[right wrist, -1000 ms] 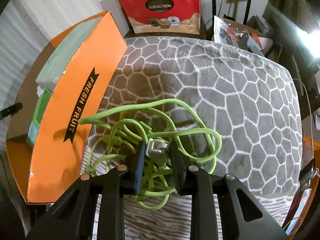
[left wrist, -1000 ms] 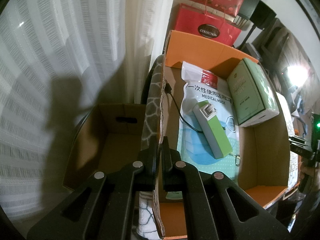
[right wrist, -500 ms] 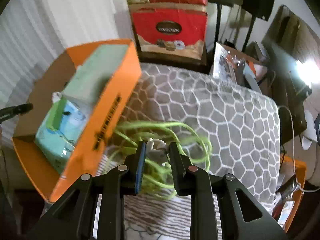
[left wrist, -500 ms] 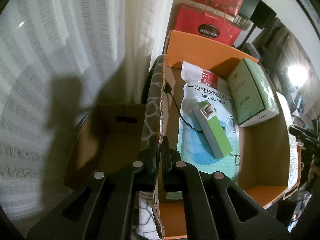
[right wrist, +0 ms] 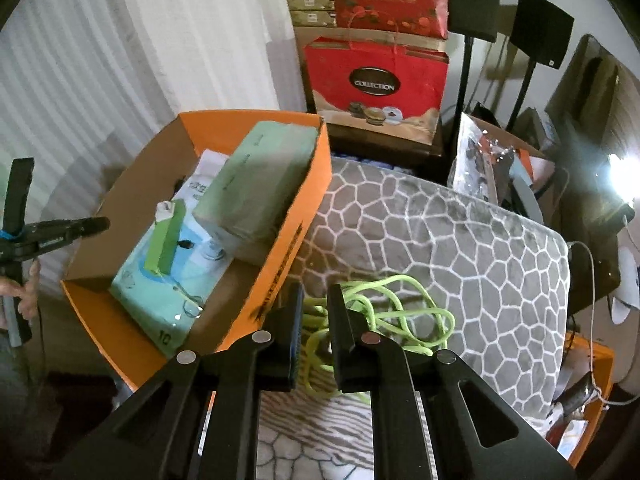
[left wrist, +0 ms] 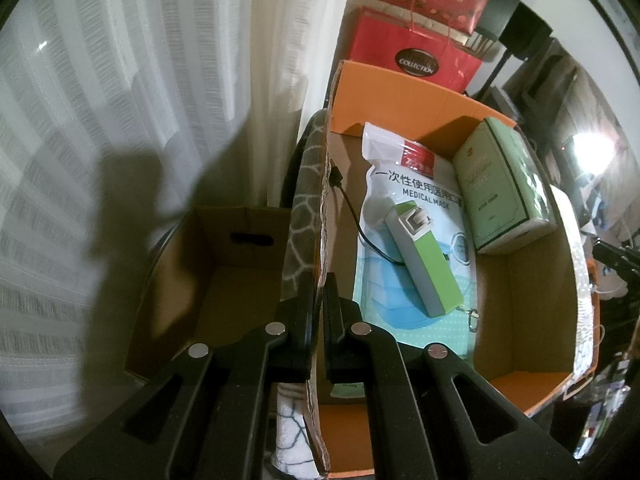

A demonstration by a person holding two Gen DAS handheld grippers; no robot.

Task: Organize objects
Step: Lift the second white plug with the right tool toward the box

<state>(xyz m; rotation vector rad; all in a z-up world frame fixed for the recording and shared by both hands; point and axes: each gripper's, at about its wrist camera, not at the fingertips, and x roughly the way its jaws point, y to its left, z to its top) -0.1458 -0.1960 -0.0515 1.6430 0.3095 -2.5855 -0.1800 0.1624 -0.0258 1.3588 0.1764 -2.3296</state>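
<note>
The left gripper (left wrist: 319,300) was clenched on the near wall of the orange cardboard box (left wrist: 528,320). The right gripper (right wrist: 314,320) hung above the green cord (right wrist: 400,312) on the patterned blanket (right wrist: 460,248), its jaws closing with nothing pinched between them. Inside the box lay a medical mask pack (left wrist: 412,200), a green power bank (left wrist: 424,264) and a green carton (left wrist: 504,188).

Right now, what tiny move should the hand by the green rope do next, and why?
Probably finish pinching the green cord. The right gripper is closing with cord strands between its jaws, but most of it lies loose on the grey blanket, while the left gripper clamps the orange box.
</note>
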